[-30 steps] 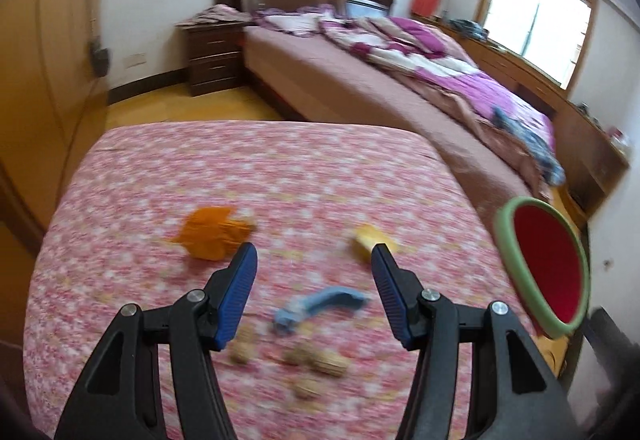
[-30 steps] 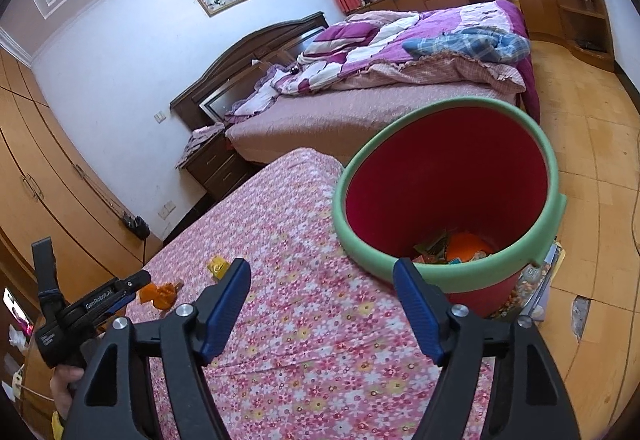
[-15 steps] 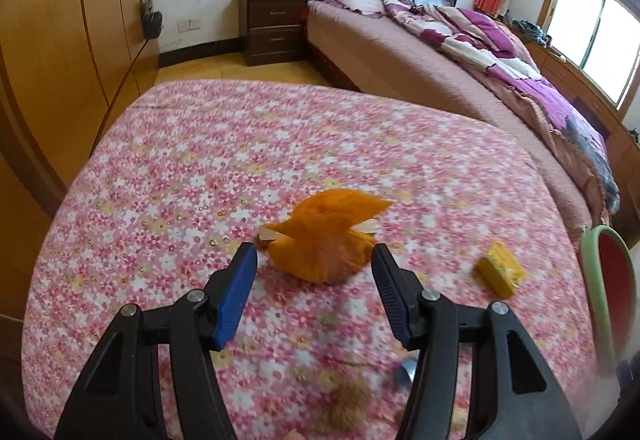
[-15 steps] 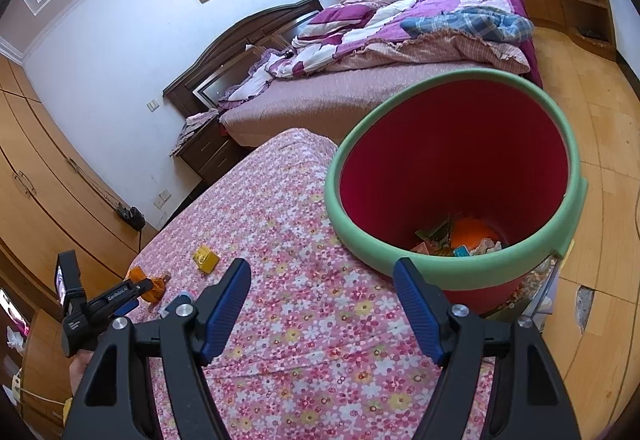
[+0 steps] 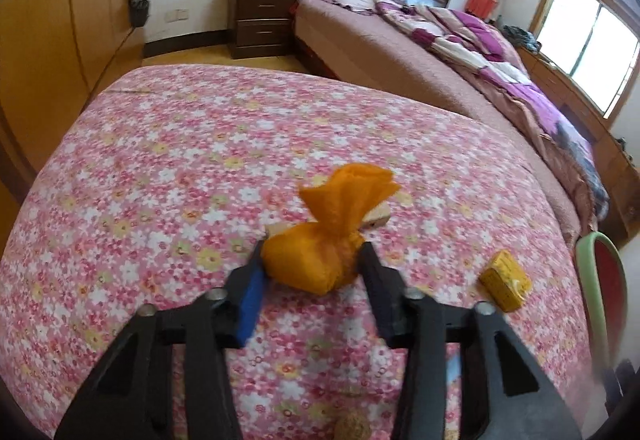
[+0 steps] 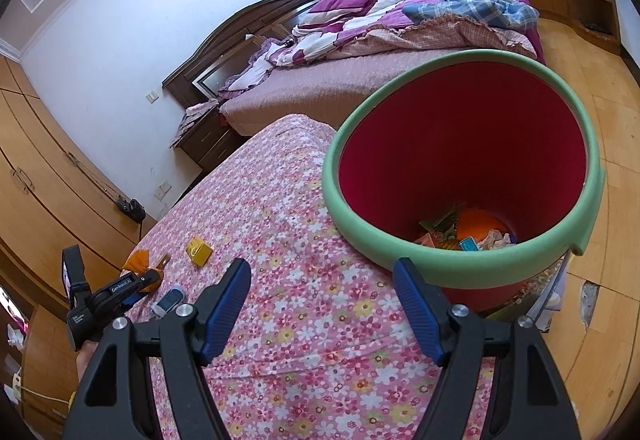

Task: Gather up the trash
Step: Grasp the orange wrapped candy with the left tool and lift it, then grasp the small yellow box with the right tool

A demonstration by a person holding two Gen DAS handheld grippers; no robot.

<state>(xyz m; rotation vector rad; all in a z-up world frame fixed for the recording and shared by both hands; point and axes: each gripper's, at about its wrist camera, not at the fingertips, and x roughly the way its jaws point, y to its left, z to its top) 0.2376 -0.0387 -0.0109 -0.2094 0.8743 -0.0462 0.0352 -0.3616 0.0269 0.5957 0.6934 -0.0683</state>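
Orange crumpled wrapper (image 5: 316, 260) lies on the pink floral tablecloth (image 5: 180, 168), between the blue pads of the left gripper (image 5: 310, 262). Its jaws have just been closing; both pads now touch the wrapper's sides. A yellow box (image 5: 505, 285) lies at 3 o'clock from the wrapper. The right gripper (image 6: 322, 294) hangs with jaws wide apart, gripping nothing. The green-rimmed red bin (image 6: 452, 268), at its 1 o'clock, already contains litter.
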